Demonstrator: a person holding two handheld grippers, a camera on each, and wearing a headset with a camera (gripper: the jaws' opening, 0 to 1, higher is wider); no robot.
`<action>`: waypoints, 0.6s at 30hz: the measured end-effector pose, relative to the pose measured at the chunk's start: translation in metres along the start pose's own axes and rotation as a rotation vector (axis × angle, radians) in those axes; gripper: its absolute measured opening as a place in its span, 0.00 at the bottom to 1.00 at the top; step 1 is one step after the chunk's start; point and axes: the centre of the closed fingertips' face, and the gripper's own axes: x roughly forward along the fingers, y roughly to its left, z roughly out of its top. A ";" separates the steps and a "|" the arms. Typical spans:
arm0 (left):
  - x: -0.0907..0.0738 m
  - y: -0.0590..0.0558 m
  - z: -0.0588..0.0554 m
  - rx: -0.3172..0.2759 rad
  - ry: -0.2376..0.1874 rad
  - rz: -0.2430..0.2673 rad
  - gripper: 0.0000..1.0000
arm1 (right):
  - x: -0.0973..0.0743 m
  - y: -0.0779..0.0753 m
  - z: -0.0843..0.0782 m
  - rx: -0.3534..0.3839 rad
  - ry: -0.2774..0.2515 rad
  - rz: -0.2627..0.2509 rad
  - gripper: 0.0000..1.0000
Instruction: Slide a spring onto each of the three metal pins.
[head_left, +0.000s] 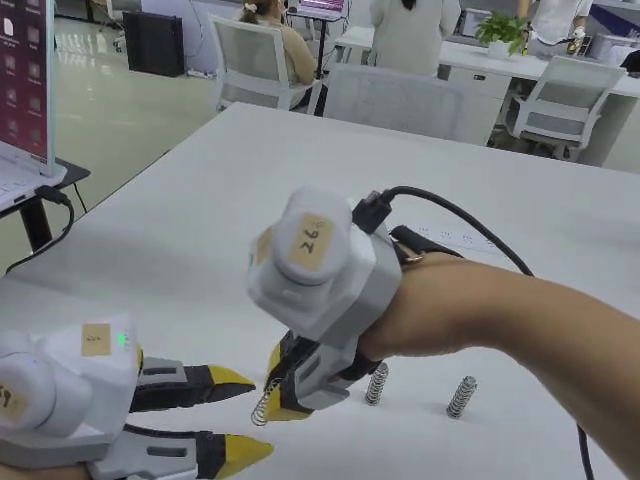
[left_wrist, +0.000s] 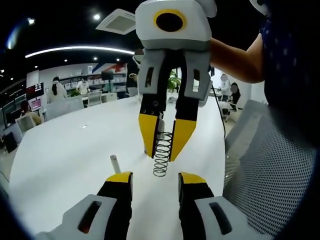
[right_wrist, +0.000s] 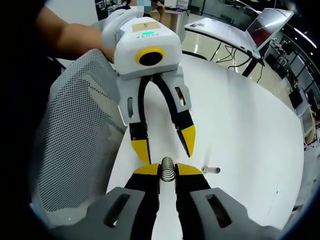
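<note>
Spring (left_wrist: 161, 156) pinched near its upper end between the yellow tips of the right gripper (right_wrist: 167, 175), whose jaws are pressed against its coils. The rest of the spring hangs below those tips, close to the white table (head_left: 300, 170). The left gripper (left_wrist: 156, 179) faces the right one nearly tip to tip. Its jaws are spread apart and hold nothing, and the spring hangs just ahead of the gap between them. A short metal pin (left_wrist: 115, 164) rests on the table just beside the spring, touching neither gripper. In the head view, a bare forearm (head_left: 480, 310) reaches in from the right, angling the right gripper downward. The left gripper sits low at the bottom left, pointing right. Two loose springs (head_left: 376, 383) (head_left: 461, 396) lie on the table under the forearm.
</note>
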 end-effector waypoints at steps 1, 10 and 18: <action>0.000 0.000 -0.001 -0.004 0.002 0.002 0.31 | 0.000 0.000 -0.001 0.000 0.002 -0.001 0.08; 0.000 0.004 -0.007 -0.035 0.008 0.030 0.47 | -0.004 -0.007 -0.010 0.013 0.021 -0.014 0.08; 0.000 0.007 -0.010 -0.052 0.016 0.046 0.57 | -0.012 -0.018 -0.013 0.024 0.026 -0.039 0.09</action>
